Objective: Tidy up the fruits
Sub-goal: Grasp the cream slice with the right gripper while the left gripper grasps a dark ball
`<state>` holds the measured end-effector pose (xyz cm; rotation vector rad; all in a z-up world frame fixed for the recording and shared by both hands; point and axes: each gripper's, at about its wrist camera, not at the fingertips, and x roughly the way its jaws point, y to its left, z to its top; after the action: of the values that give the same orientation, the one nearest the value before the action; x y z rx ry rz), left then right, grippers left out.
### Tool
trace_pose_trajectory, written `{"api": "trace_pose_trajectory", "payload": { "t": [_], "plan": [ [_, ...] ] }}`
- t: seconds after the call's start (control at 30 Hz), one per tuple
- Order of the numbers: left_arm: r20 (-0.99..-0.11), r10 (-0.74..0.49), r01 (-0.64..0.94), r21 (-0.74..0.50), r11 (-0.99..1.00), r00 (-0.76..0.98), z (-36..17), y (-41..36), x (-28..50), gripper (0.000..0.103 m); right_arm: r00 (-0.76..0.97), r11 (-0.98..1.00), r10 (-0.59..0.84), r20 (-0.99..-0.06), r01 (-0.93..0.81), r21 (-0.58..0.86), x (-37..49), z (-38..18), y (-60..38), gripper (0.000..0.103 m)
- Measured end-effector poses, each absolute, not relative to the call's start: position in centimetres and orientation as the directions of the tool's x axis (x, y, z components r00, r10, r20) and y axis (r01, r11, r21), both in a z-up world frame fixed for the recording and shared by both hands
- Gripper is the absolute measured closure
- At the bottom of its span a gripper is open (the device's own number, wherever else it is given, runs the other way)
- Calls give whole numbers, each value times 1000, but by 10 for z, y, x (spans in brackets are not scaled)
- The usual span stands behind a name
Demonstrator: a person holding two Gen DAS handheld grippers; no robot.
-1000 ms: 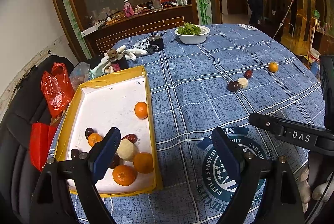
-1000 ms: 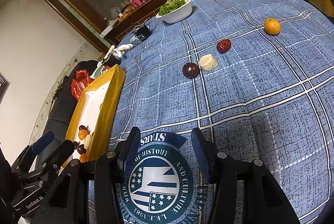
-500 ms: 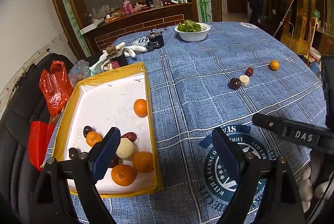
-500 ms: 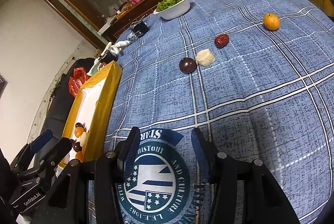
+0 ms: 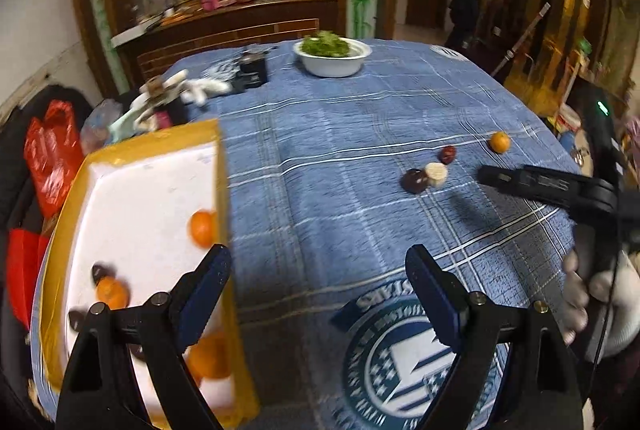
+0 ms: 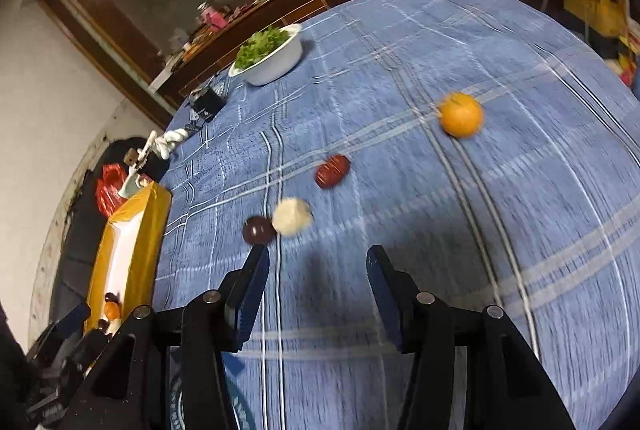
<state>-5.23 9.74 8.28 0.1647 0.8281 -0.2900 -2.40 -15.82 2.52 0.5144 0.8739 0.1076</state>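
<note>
Leftmost, the yellow tray sat on the blue-clothed surface, holding oranges and dark fruits. Beside it the left gripper hovered, jaws spread wide and empty. Further right lay a dark fruit touching a pale fruit, then a red fruit and an orange. Near them, the right gripper had its jaws parted, pinching nothing.
</note>
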Motion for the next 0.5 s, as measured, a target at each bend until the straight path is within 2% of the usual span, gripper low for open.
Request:
{"api": "trace_pose_trajectory", "payload": {
  "t": [0.3,0.33,0.37,0.43,0.5],
  "plan": [
    [-763,-214,392,55,918,609,70,67,-34,15,597,960,227,-769,-6,279,29,8,-120,49],
    [-768,-212,391,54,919,604,68,65,-30,15,608,963,219,-763,-7,271,30,9,-120,52],
    [-773,-210,391,54,919,599,65,63,-28,15,609,962,221,-762,-8,273,31,8,-121,61],
    [-778,-210,396,55,916,592,62,58,-24,15,606,946,274,-747,-29,323,33,7,-123,73],
    [-781,-214,405,54,913,587,60,53,-20,15,608,948,270,-747,-30,318,30,8,-122,73]
  ]
}}
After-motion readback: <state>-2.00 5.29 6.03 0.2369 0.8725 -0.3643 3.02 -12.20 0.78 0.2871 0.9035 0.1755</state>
